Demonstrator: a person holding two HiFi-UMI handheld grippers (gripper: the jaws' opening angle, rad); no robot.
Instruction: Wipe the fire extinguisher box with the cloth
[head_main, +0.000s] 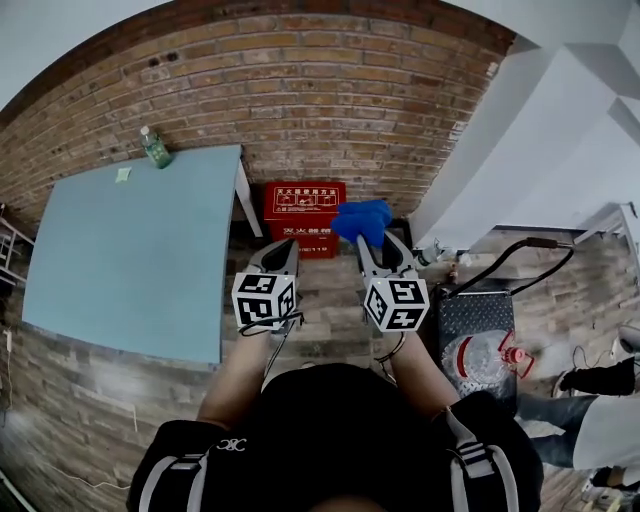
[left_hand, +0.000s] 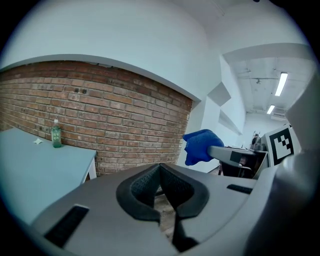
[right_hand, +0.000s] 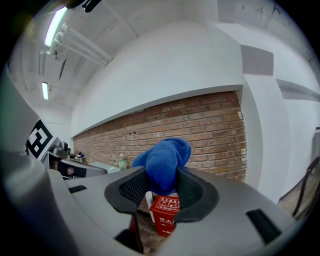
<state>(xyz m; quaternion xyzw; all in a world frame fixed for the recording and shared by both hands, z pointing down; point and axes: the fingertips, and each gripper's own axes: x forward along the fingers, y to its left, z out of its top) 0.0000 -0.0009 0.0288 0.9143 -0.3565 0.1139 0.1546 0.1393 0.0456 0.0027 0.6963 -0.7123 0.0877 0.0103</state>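
Blue cloth in right hand-held gripper

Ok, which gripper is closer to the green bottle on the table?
Left. The left gripper sits to the right of the bottle, by the table's edge; the right gripper, holding the blue cloth, is farther right.

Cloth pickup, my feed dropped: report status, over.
Right gripper shut on blue cloth. Left gripper shut, empty. Fire extinguisher box ahead, not yet touched. Nothing in the way.
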